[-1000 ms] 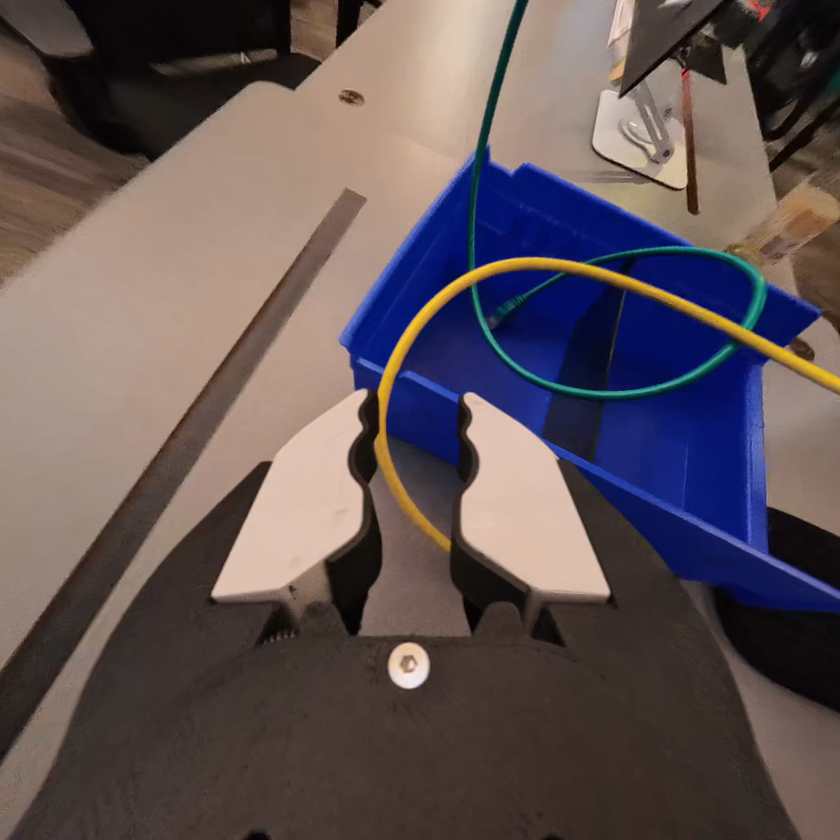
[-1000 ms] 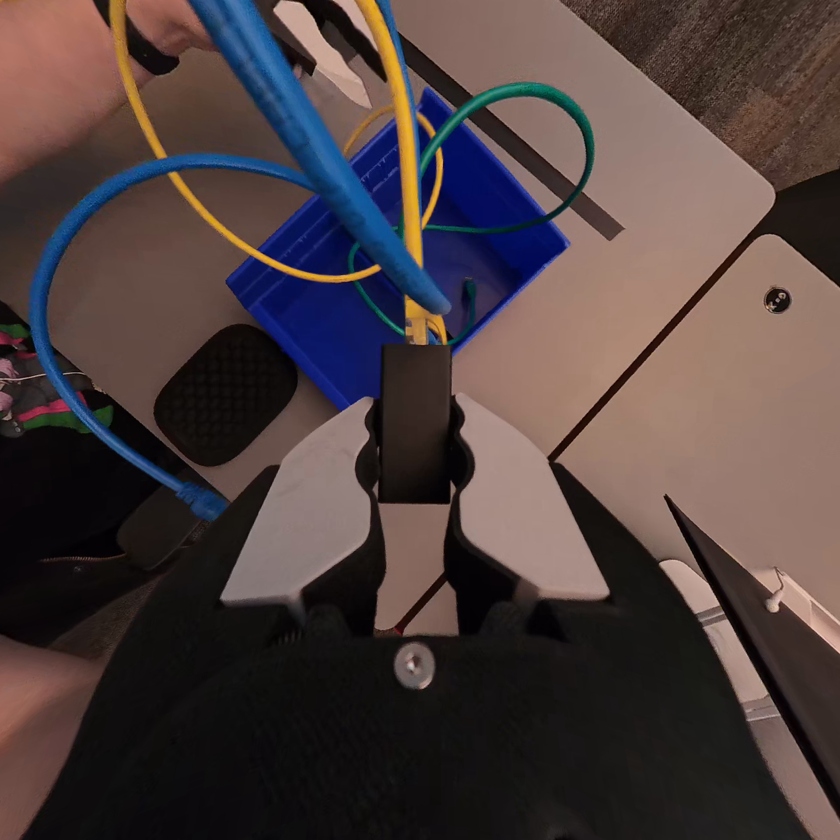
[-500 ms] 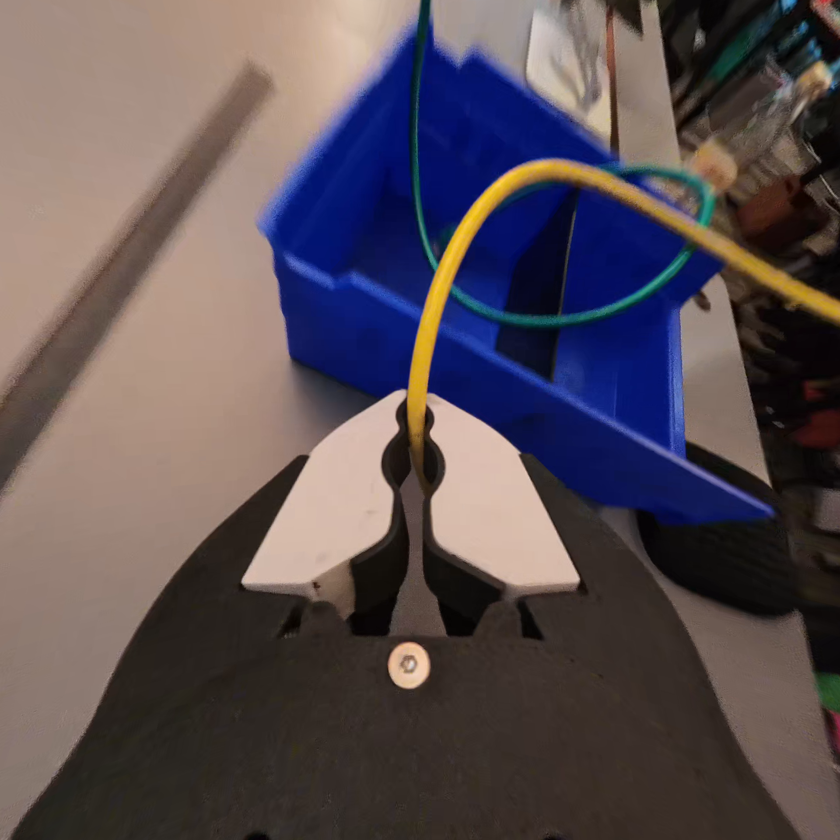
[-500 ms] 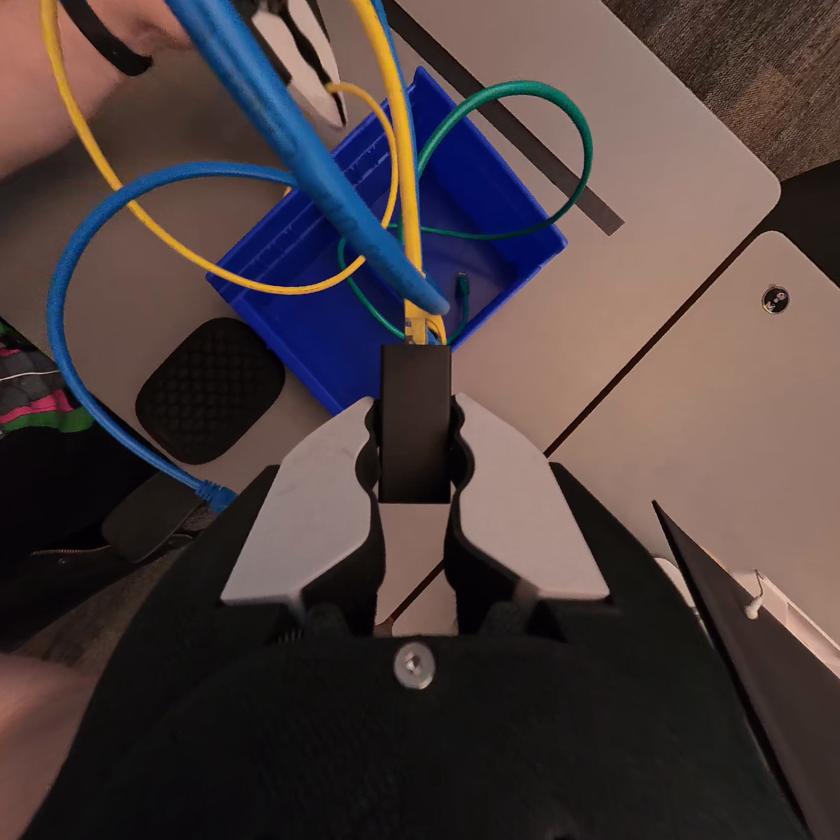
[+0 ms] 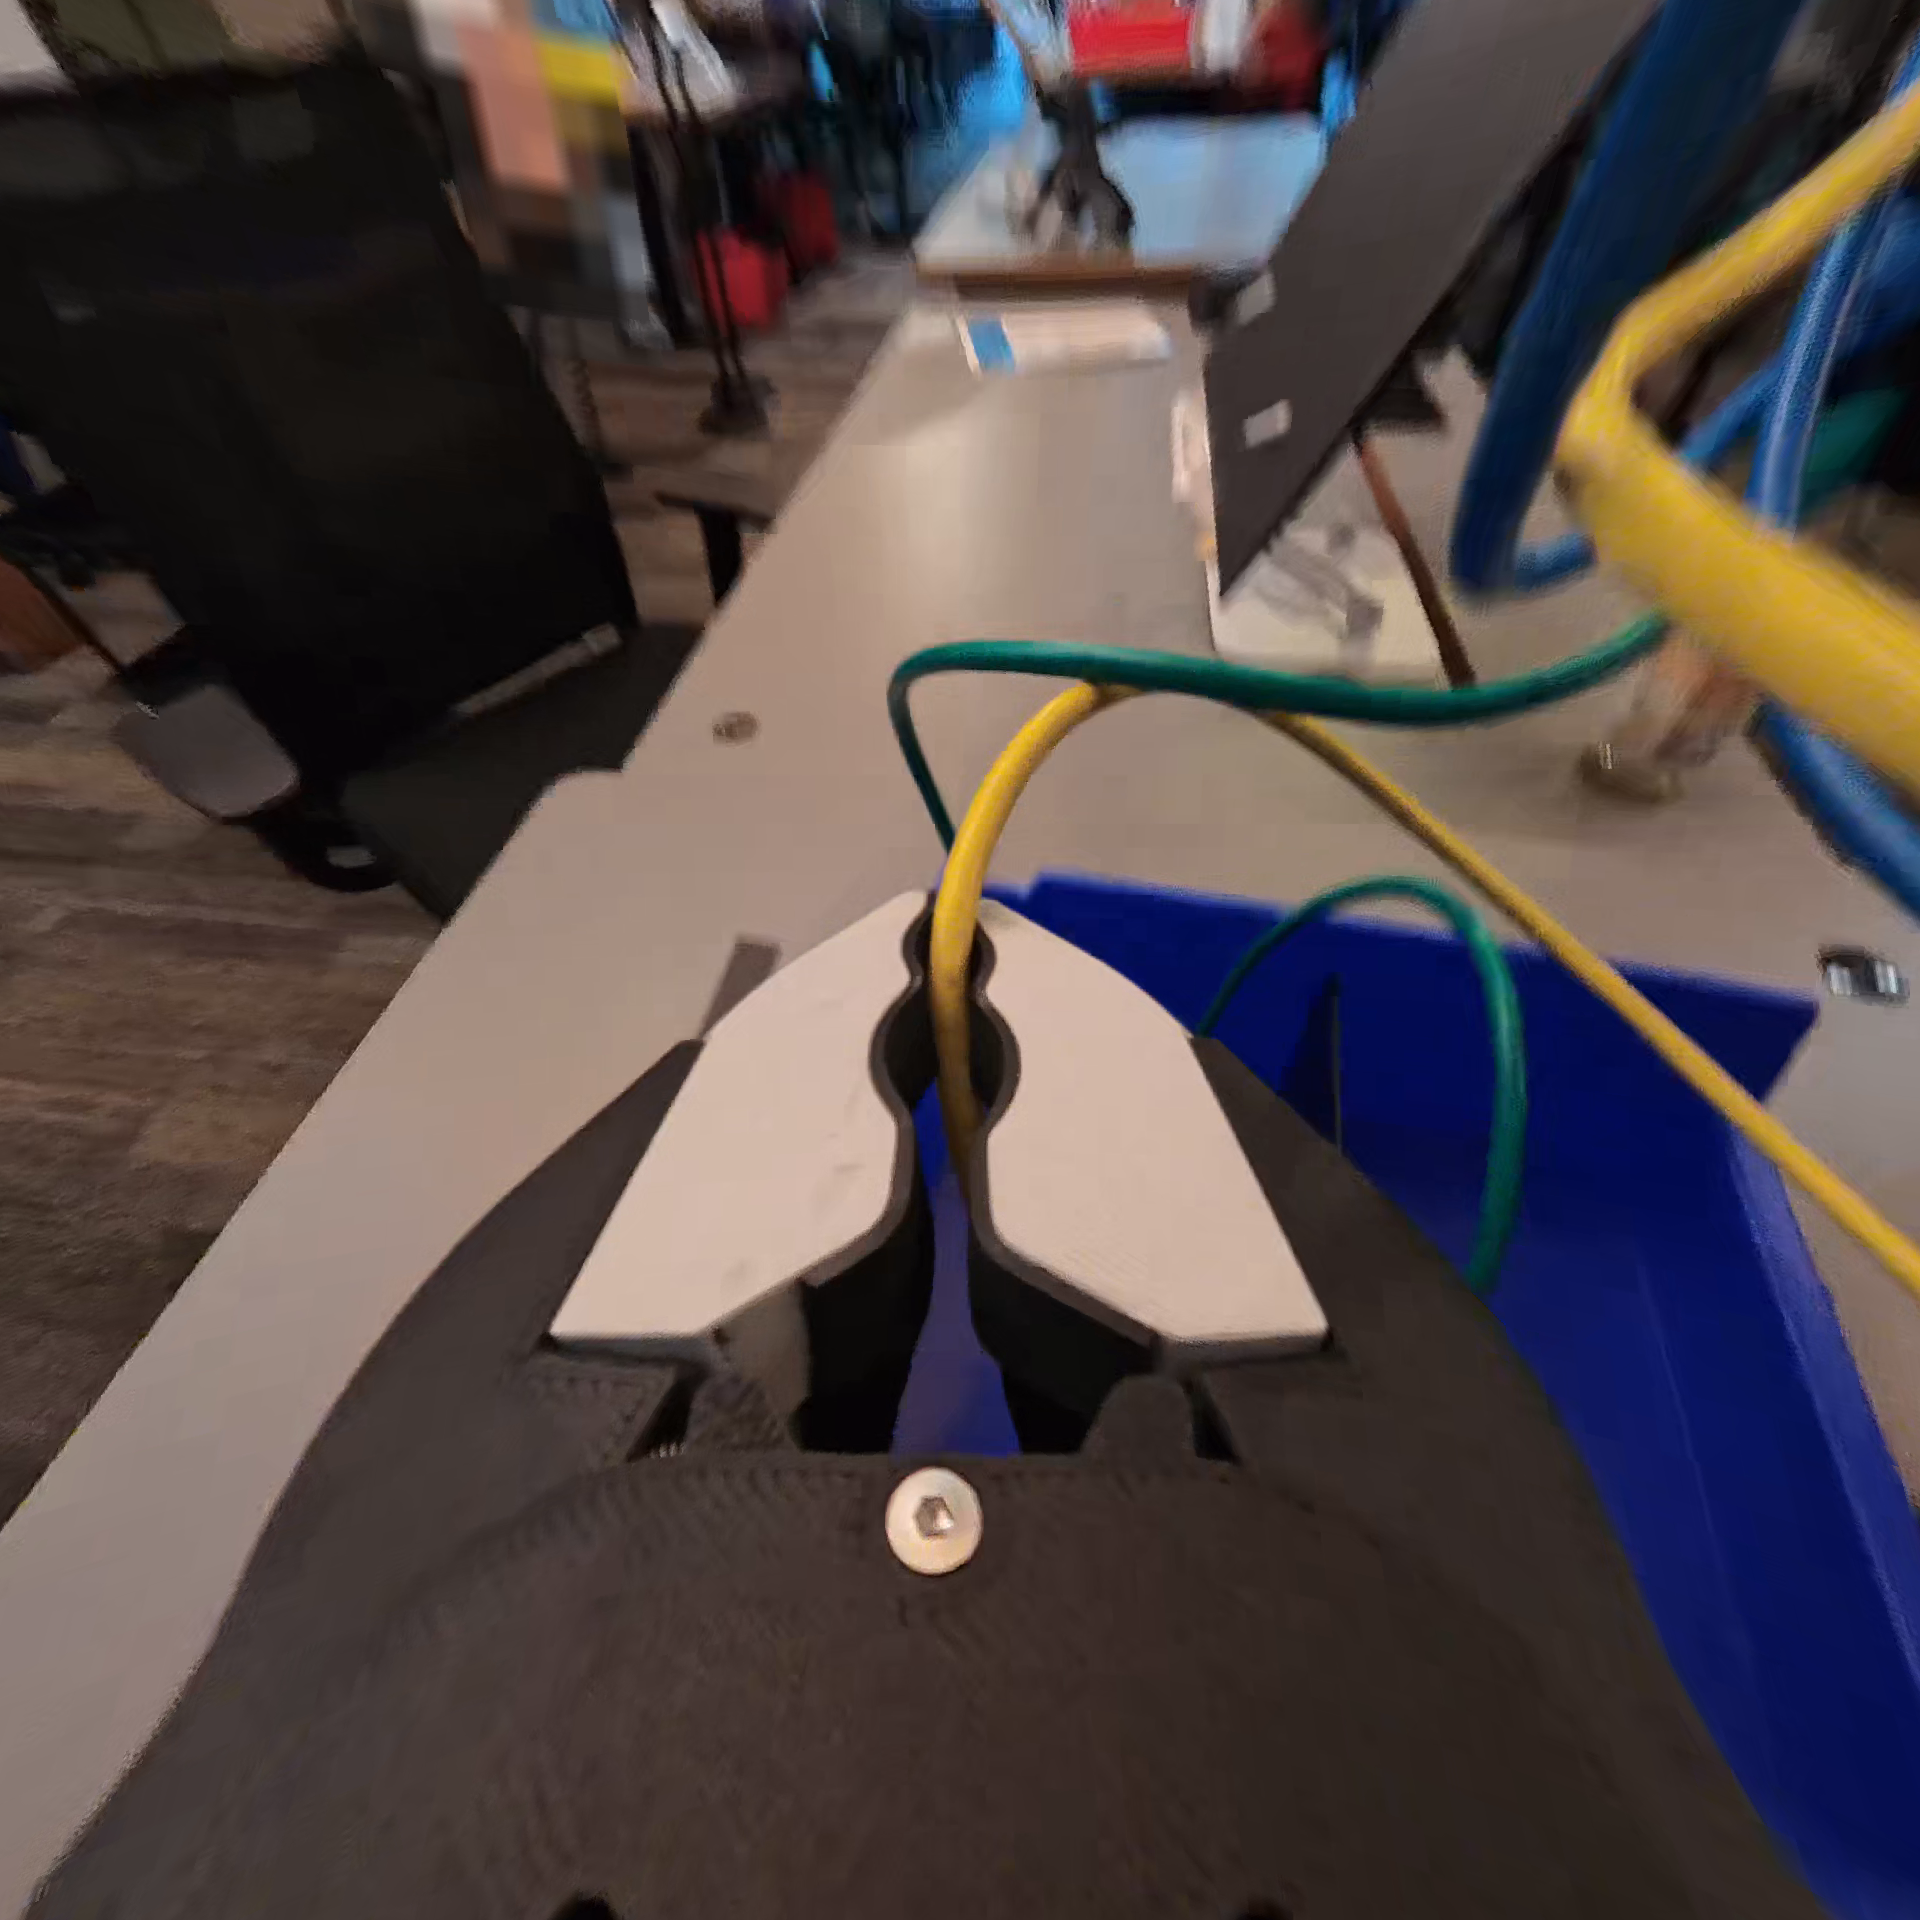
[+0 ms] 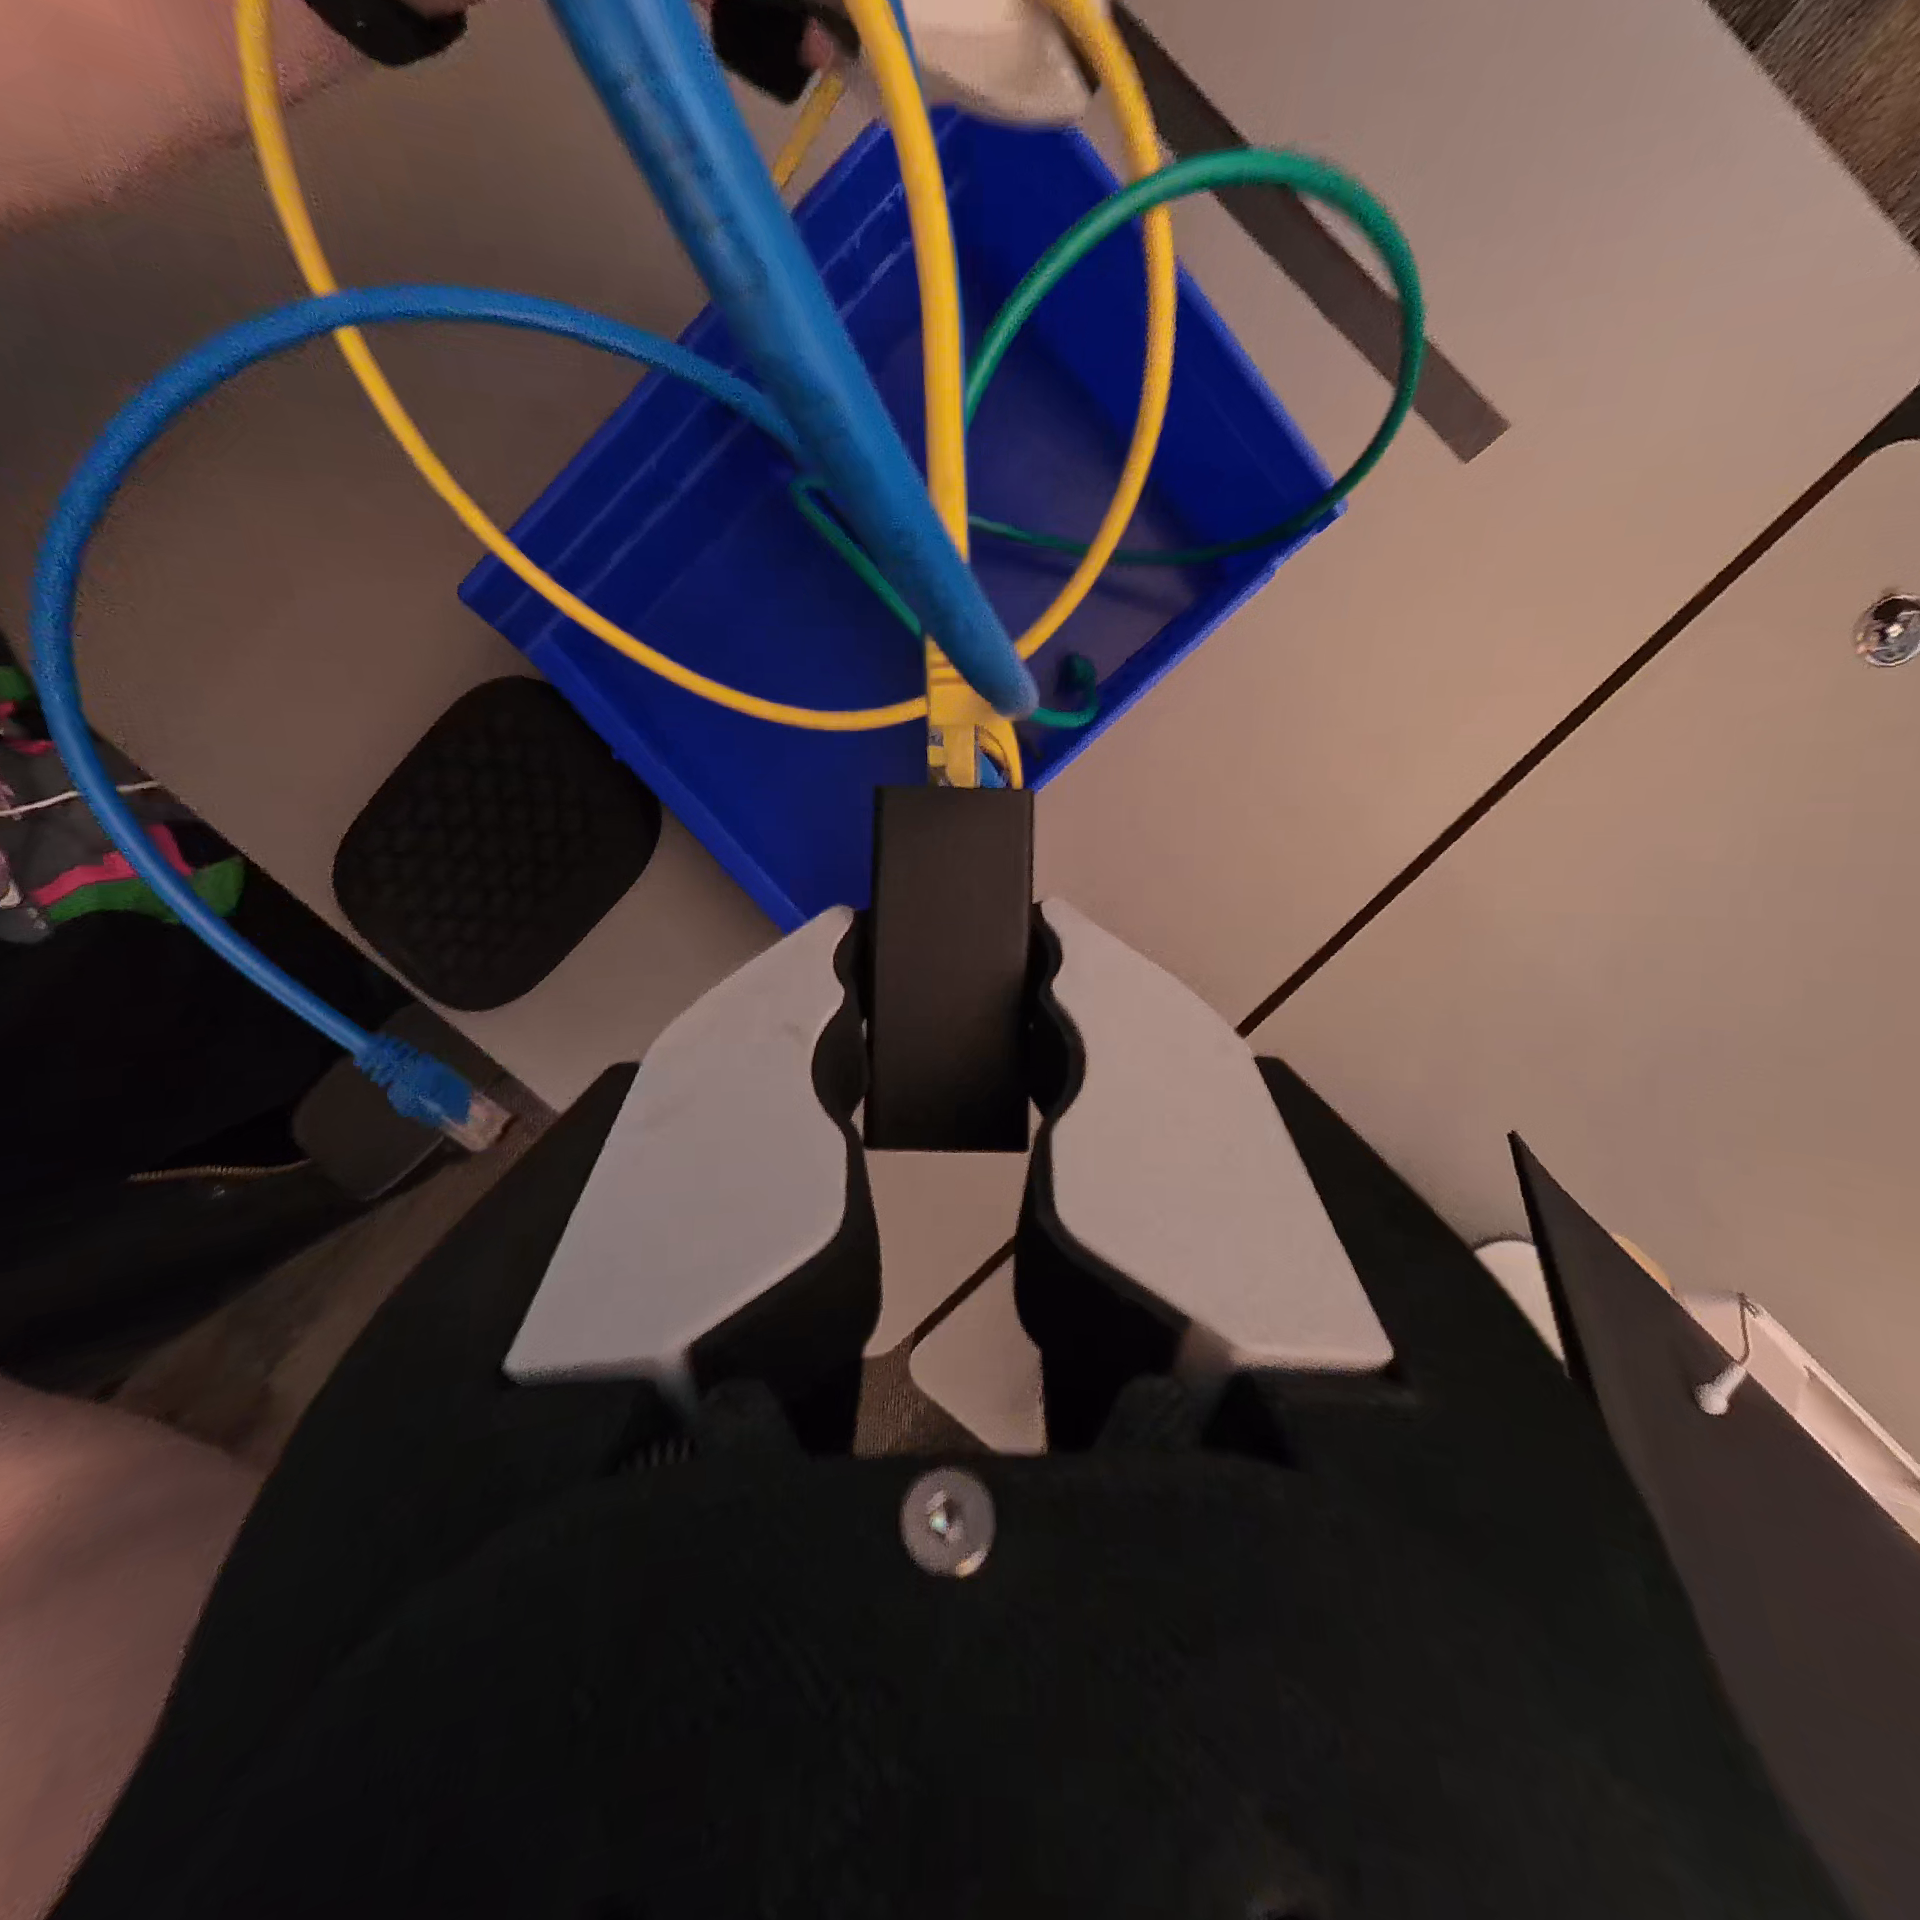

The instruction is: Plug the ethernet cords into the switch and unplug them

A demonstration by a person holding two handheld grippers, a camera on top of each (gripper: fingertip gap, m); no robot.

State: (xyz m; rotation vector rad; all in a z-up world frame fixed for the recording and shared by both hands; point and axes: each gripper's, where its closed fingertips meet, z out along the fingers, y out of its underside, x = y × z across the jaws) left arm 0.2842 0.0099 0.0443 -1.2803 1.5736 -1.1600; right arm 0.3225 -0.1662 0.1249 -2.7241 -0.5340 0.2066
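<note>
My right claw (image 6: 948, 971) is clamped on the black switch (image 6: 948, 966), held up above the table (image 6: 1558, 779) with its port end pointing away from me and down toward the blue bin (image 6: 748, 582). Yellow cord (image 6: 940, 343) and blue cord (image 6: 790, 312) both run into the far face of the switch, so those look plugged; the blue cord's other plug (image 6: 431, 1091) hangs free at near left. Green cord (image 6: 1309, 187) loops over the bin with a loose plug end (image 6: 1075, 675) just beside the switch — I can't tell whether its other end is seated. My left claw (image 5: 956, 997) is pinched shut on the yellow cord (image 5: 951, 935) partway along its run, not at a connector; the cord arcs up out of the fingertips and off to the right. That claw sits low over the near-left corner of the bin (image 5: 1662, 1247), pointing along the table, and its view is smeared, so it's likely moving. Step in hand, as I read it: working the yellow cord, probably fetching its free end to plug in or starting an unplug — can't say which. Next move needs the grip walked toward the connector, since a mid-cord hold gives no control over plug angle. Right claw has to keep the switch steady and the ports facing the incoming plug. Watch for the three loops snagging each other.
</note>
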